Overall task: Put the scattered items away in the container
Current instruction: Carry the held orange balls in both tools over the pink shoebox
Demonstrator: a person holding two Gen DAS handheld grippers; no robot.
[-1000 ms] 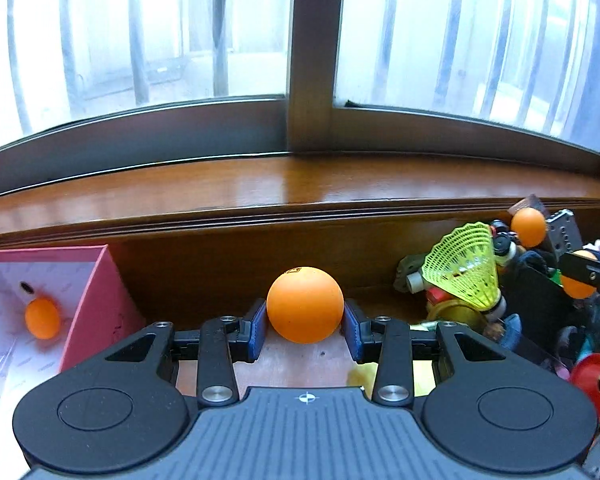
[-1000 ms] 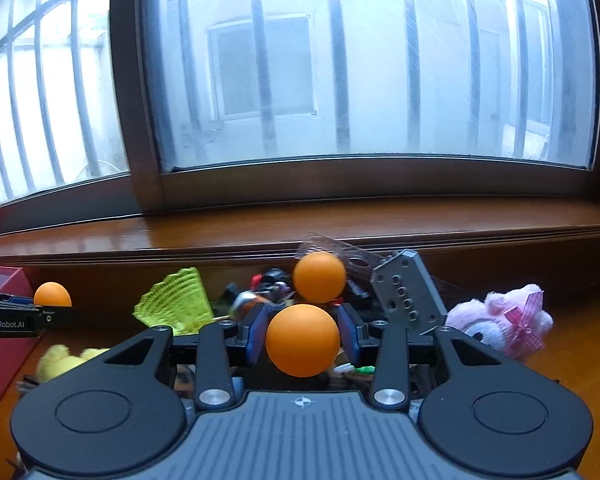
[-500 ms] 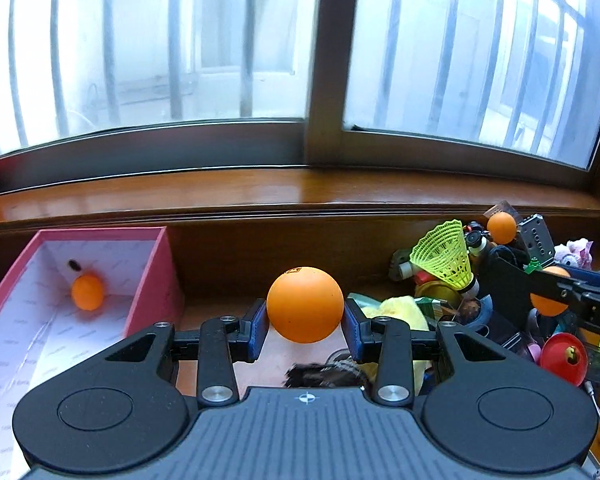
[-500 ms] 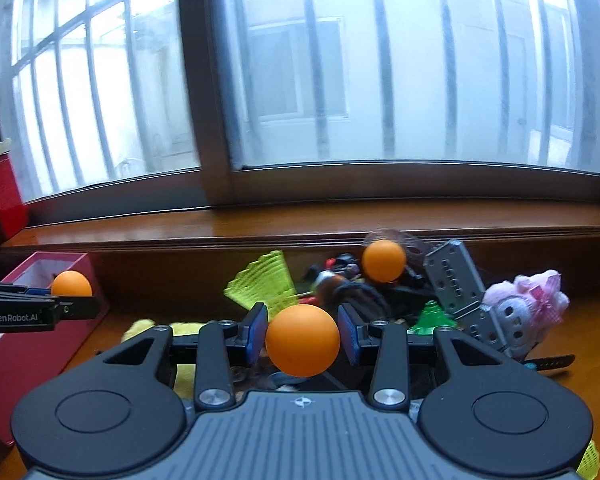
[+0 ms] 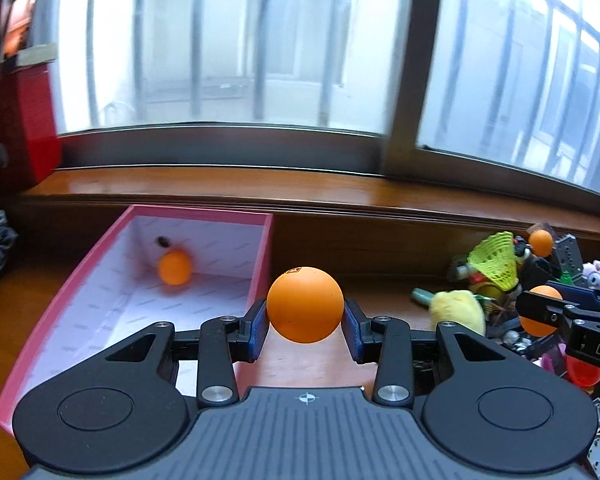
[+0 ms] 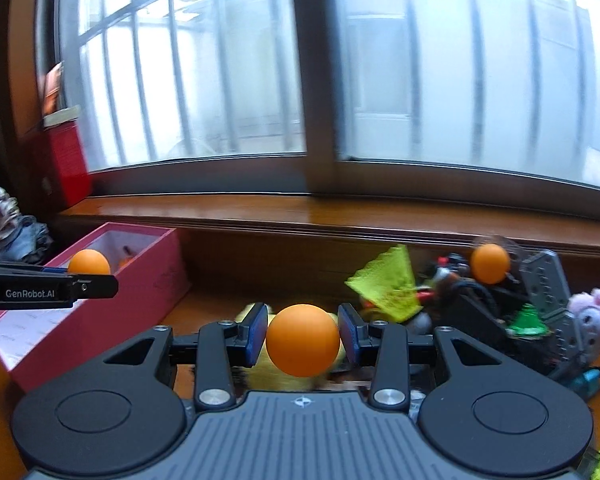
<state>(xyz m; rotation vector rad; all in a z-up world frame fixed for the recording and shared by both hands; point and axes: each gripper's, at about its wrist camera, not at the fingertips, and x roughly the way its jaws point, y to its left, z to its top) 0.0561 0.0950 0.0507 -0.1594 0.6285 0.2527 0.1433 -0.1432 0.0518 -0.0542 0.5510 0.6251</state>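
Both grippers are mid-carry, the left gripper (image 5: 305,322) and right gripper (image 6: 302,334) each clamped on an orange ping-pong ball (image 5: 305,304), so next up is probably hovering over the pink box (image 5: 260,248) and letting go.

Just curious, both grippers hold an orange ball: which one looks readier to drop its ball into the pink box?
Probably the left gripper: its orange ball sits beside the pink box wall, while the right gripper hangs over the toy pile.

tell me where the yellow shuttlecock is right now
In the left wrist view the yellow shuttlecock sits at the right, in the toy pile below the windowsill, beside a loose orange ball.
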